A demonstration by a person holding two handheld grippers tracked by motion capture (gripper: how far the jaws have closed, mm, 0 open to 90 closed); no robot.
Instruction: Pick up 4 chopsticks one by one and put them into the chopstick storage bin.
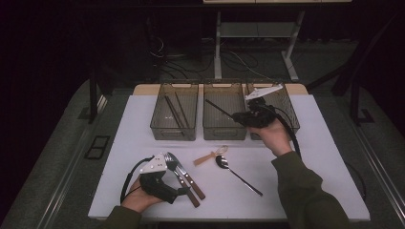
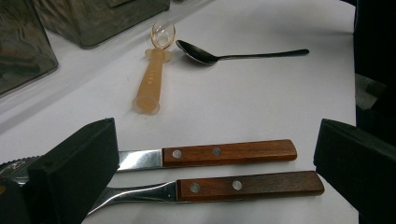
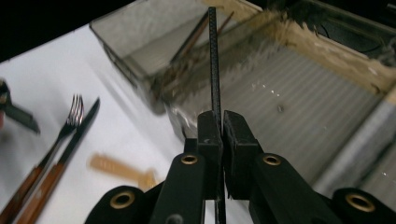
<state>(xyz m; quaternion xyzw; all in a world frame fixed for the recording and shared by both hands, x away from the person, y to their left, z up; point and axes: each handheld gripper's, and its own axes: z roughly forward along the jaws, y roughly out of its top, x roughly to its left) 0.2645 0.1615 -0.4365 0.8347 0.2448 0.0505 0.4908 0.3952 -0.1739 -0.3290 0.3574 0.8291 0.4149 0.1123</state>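
Your right claw (image 3: 221,122) is carrying a black stick (image 3: 213,56) to the bins.

It is squeezed tight on the stick, which pokes out over the middle bin (image 1: 224,133). Next, I think, you bring it low over a bin and let go. Your left claw (image 2: 212,161) is wide open around the knife (image 2: 205,155) and fork (image 2: 210,187), holding nothing.

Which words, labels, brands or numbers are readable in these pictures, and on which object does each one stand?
No text can be read with certainty.
Orange plastic spoon: raised letters along its handle, too small and blurred to read.
Knife, fork, metal spoon and bins: no markings visible.
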